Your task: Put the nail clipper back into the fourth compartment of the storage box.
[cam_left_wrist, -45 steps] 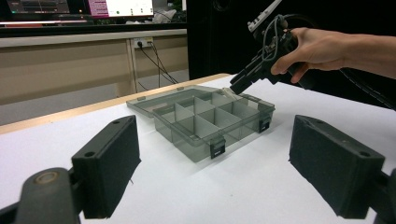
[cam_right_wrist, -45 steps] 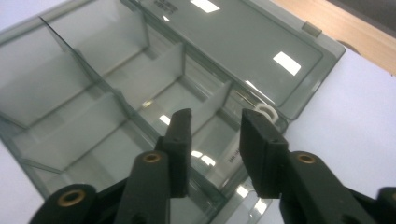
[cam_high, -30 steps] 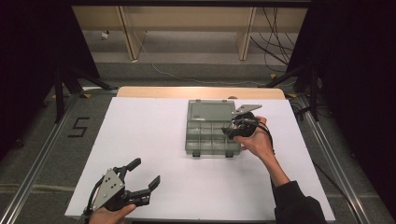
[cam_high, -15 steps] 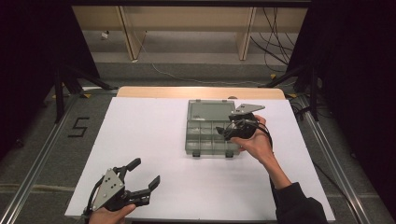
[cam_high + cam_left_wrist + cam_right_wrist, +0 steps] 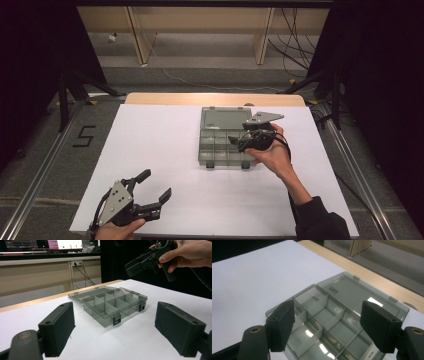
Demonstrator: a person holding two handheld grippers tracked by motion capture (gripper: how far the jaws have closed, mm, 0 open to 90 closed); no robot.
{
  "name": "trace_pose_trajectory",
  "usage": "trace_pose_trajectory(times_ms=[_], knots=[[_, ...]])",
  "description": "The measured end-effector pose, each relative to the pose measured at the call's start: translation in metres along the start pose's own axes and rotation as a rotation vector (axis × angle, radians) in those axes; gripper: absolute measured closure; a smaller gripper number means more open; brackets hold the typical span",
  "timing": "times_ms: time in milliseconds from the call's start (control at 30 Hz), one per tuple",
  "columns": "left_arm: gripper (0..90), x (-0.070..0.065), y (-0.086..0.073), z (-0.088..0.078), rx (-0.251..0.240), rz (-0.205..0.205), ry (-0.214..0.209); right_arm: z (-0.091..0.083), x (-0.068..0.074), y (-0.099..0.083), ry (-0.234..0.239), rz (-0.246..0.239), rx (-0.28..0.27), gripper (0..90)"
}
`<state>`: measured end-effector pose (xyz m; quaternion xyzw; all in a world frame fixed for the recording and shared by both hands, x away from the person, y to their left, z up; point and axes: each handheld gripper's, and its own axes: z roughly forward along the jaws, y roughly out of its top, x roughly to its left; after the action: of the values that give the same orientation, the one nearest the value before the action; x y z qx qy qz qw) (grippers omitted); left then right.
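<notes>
**Both grippers open, compartment box lies open on the table**

The right gripper [image 5: 239,141] hangs just above the near right part of the compartment box [image 5: 226,141], held in the person's right hand [image 5: 267,152]. Its jaws stand spread wide with nothing between them; in the right gripper view they frame the box's divided cells from above, apart from the plastic. The grey three-cornered plate sits on top of this gripper, over the box's right edge.

The left gripper [image 5: 156,186] is held low at the near left corner of the table [image 5: 150,130], well apart from the box. Its jaws are also parted wide and hold nothing; in the left gripper view they frame the box [image 5: 110,305] farther off, with the right gripper [image 5: 150,260] and its hand above the box's far right.

The box is a smoky translucent case with several compartments. Its lid [image 5: 359,293] lies folded back flat on the white table surface, on the far side. It rests right of the table's centre, two dark latches on its near wall. A small pale piece lies in one far cell; what it is cannot be told.
</notes>
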<state>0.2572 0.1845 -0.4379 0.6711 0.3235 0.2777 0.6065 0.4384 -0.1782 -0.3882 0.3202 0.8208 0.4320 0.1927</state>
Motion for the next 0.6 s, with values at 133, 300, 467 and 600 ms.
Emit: trace_pose_trajectory(times_ms=[133, 300, 467, 600], knots=[[15.8, 0.000, 0.000, 0.000, 0.001, 0.000, 0.001, -0.003, 0.004, 0.001, -0.004, 0.020, -0.024, 28.8], [15.8, 0.000, 0.000, 0.000, 0.001, 0.000, 0.003, -0.010, 0.010, 0.004, 0.020, 0.007, -0.065, 27.7], [15.8, 0.001, 0.000, 0.000, -0.001, -0.001, 0.004, -0.013, 0.016, 0.004, 0.028, -0.010, -0.091, 27.5], [15.8, 0.003, -0.001, 0.001, -0.004, -0.002, 0.010, -0.018, 0.025, 0.004, 0.054, -0.019, -0.113, 27.0]])
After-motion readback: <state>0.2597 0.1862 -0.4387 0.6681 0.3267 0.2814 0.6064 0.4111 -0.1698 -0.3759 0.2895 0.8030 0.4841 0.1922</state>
